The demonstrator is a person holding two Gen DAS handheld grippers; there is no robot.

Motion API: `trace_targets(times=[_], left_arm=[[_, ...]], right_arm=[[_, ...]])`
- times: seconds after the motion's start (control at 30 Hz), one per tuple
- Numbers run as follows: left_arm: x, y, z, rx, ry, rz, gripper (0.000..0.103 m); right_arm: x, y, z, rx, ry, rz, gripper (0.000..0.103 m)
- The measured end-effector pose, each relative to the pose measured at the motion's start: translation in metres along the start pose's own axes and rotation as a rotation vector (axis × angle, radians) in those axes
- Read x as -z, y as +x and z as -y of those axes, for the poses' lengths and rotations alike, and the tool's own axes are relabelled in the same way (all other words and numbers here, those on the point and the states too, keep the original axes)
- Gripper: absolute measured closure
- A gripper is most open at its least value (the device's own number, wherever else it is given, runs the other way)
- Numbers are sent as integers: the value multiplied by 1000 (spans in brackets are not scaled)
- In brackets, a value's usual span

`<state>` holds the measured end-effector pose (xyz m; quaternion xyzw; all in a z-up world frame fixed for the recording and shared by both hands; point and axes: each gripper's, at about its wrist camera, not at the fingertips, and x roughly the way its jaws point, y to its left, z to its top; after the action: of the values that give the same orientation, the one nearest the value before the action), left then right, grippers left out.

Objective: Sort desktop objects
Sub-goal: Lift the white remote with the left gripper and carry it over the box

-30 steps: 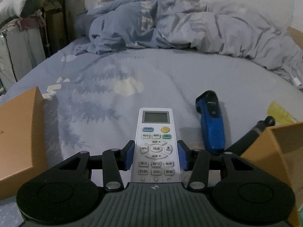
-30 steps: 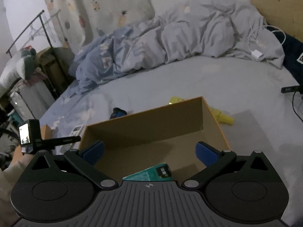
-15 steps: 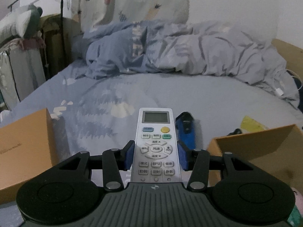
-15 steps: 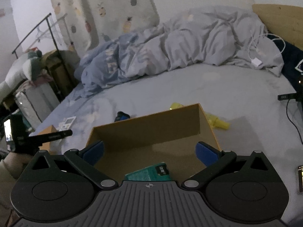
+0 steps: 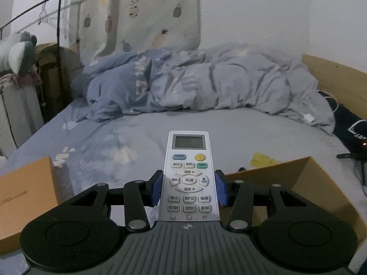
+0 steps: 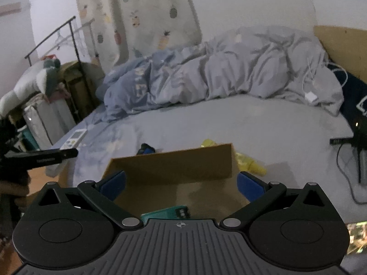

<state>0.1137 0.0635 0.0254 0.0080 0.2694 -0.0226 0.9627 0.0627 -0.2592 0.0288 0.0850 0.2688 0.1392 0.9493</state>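
My left gripper [image 5: 188,189] is shut on a white air-conditioner remote [image 5: 188,171] and holds it above the bed; the remote also shows far left in the right wrist view [image 6: 73,138]. An open brown cardboard box [image 5: 316,183] lies to its right. My right gripper [image 6: 181,184] is open and empty over that box [image 6: 174,165], which holds a green flat item [image 6: 169,213]. A blue device [image 6: 145,149] and a yellow object [image 6: 250,163] lie on the sheet beyond the box.
A closed tan box [image 5: 25,190] lies at the left. A crumpled grey-blue duvet [image 5: 195,82] fills the back of the bed. A white charger and cable [image 6: 310,96] and a black cable [image 6: 348,155] lie at the right. A clothes rack [image 6: 55,45] stands at the left.
My left gripper has lifted the remote off the sheet and tilted up; the blue device has dropped out of its view. My right gripper has risen slightly and stays open over the box.
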Motion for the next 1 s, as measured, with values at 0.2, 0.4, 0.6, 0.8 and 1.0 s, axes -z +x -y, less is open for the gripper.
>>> trace_targets(times=[0.2,0.4,0.6,0.8,1.0], left_arm=[[3,-10,25,39,24,5,55],[11,-12,50,72,32,-7,55],[21,-11,70,104,42,-22,55],[35,-3,87,127,52,-59,55],[49,4,100,132,65,-98,55]], right_arm=[[-3,-5,13,9,-29,34,0],[4,-3,24,3,-24,22,0],[4,1,39,11,37,17,0],[6,6,47,8,52,6,0],[11,15,49,-4,59,-20,0]])
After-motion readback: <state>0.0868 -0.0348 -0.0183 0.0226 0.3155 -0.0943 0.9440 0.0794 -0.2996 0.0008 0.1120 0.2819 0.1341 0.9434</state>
